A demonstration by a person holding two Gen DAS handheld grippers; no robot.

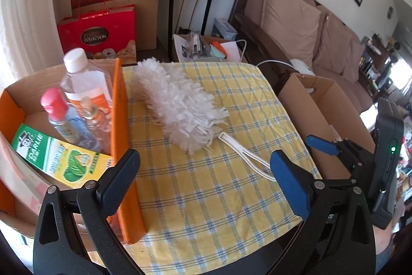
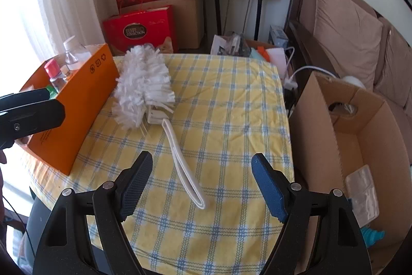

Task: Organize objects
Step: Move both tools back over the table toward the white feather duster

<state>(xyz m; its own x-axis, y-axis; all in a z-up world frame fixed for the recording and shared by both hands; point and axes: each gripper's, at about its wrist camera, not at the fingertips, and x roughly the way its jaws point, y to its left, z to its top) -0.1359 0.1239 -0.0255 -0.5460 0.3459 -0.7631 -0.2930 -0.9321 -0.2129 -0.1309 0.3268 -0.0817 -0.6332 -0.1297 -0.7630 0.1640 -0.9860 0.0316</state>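
Observation:
A white fluffy duster (image 1: 177, 102) with a flat white handle (image 1: 247, 159) lies on the yellow checked tablecloth (image 1: 206, 197); it also shows in the right wrist view (image 2: 143, 86), handle (image 2: 185, 166) pointing toward me. An orange box (image 1: 119, 133) on the left holds a big clear bottle (image 1: 82, 79), a pink-capped bottle (image 1: 61, 115) and a green carton (image 1: 59, 159). My left gripper (image 1: 206, 174) is open and empty, over the table beside the box wall. My right gripper (image 2: 202, 179) is open and empty, hovering above the handle's end. The box also shows in the right wrist view (image 2: 77, 105).
A brown cardboard box (image 2: 360, 146) stands open to the right of the table, with a clear packet (image 2: 360, 192) and a teal item (image 2: 372, 235) inside. Red gift bags (image 2: 140, 25), speakers on stands and a brown sofa (image 2: 347, 38) are behind.

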